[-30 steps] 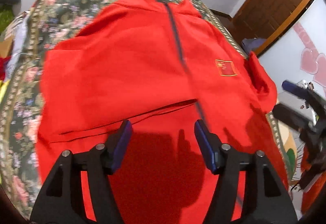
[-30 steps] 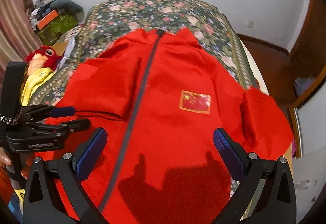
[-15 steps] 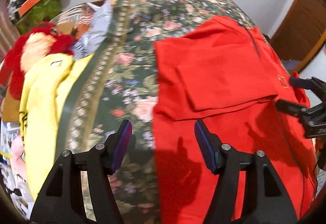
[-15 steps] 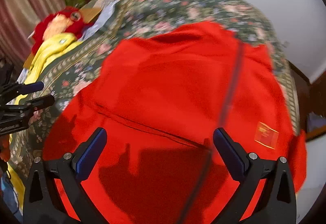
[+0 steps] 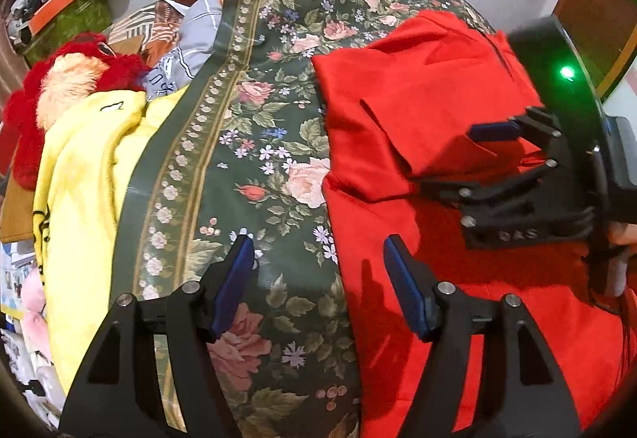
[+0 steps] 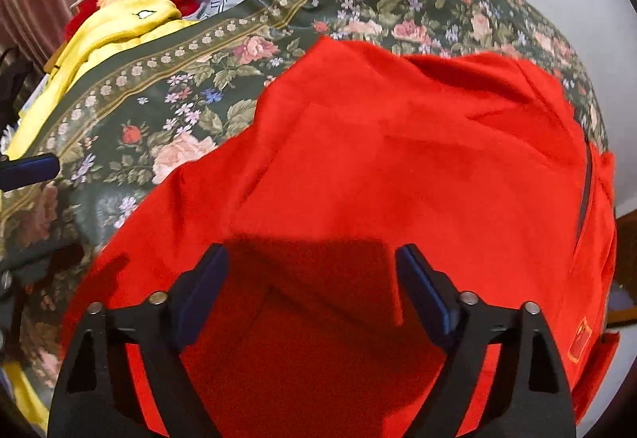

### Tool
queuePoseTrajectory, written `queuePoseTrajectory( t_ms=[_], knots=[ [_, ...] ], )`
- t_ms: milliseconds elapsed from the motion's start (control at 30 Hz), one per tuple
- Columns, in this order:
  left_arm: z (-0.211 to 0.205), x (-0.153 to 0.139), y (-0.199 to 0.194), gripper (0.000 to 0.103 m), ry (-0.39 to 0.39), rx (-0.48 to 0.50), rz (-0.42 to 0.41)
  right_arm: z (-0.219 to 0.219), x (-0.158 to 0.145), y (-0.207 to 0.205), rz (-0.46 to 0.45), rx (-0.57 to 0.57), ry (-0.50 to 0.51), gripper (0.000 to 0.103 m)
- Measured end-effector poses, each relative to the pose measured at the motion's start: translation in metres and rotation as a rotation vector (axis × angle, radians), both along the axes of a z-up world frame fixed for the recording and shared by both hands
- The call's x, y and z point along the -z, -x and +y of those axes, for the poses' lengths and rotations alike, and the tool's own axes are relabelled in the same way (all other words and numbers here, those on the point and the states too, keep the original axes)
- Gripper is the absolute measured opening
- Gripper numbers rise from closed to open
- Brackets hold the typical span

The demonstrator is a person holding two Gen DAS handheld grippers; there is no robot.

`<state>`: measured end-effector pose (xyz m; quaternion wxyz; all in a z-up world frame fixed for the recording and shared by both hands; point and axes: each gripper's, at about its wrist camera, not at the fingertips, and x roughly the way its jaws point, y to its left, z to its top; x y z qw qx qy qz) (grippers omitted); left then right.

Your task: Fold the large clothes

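Both the left gripper (image 5: 318, 279) and right gripper (image 6: 310, 279) hover with jaws wide, empty, over the red jacket (image 6: 398, 159) on the floral bedspread (image 5: 258, 143).

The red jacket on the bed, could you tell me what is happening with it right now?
A person with a gripper in each hand is folding the red jacket laid on the floral bedspread. One sleeve is already folded across the body. Both the left gripper and the right gripper are open above the jacket's left side, holding nothing.
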<state>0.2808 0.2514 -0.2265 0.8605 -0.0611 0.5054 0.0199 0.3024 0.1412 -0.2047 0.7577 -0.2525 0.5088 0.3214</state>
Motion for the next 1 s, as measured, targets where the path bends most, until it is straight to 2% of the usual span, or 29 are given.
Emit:
queuePoseTrajectory(
  t_ms=[67, 167, 233, 300, 367, 400, 533, 700, 867, 1000],
  knots=[
    [-0.002, 0.003, -0.001, 0.068, -0.024, 0.003, 0.005, 0.001, -0.001, 0.000, -0.012, -0.013, -0.024, 0.063],
    [-0.004, 0.011, -0.006, 0.068, -0.057, 0.007, 0.026, 0.004, 0.002, -0.003, 0.046, -0.035, -0.059, 0.047],
    [-0.005, 0.014, -0.008, 0.068, -0.051, 0.012, 0.036, 0.007, 0.009, -0.004, 0.082, -0.053, -0.062, 0.038],
    [-0.006, 0.019, -0.011, 0.068, -0.043, 0.010, 0.049, 0.010, 0.014, -0.001, 0.077, -0.075, -0.056, 0.029],
    [-0.007, 0.021, -0.014, 0.068, -0.038, 0.007, 0.058, 0.010, 0.013, -0.001, 0.077, -0.077, -0.068, 0.011],
    [-0.007, 0.023, -0.015, 0.068, -0.035, 0.005, 0.065, 0.009, 0.011, -0.002, 0.084, -0.071, -0.076, 0.009],
    [-0.012, 0.025, -0.020, 0.068, -0.034, 0.003, 0.077, -0.002, -0.007, -0.005, 0.063, -0.033, -0.147, 0.006],
    [-0.020, 0.025, -0.032, 0.069, -0.075, -0.007, 0.057, -0.033, -0.053, -0.016, 0.004, 0.052, -0.263, 0.006],
    [-0.025, 0.038, -0.051, 0.070, -0.087, -0.019, 0.104, -0.088, -0.109, -0.032, -0.069, 0.183, -0.387, 0.006],
    [-0.029, 0.048, -0.058, 0.073, -0.090, -0.028, 0.126, -0.139, -0.146, -0.036, -0.169, 0.284, -0.436, 0.006]
  ],
)
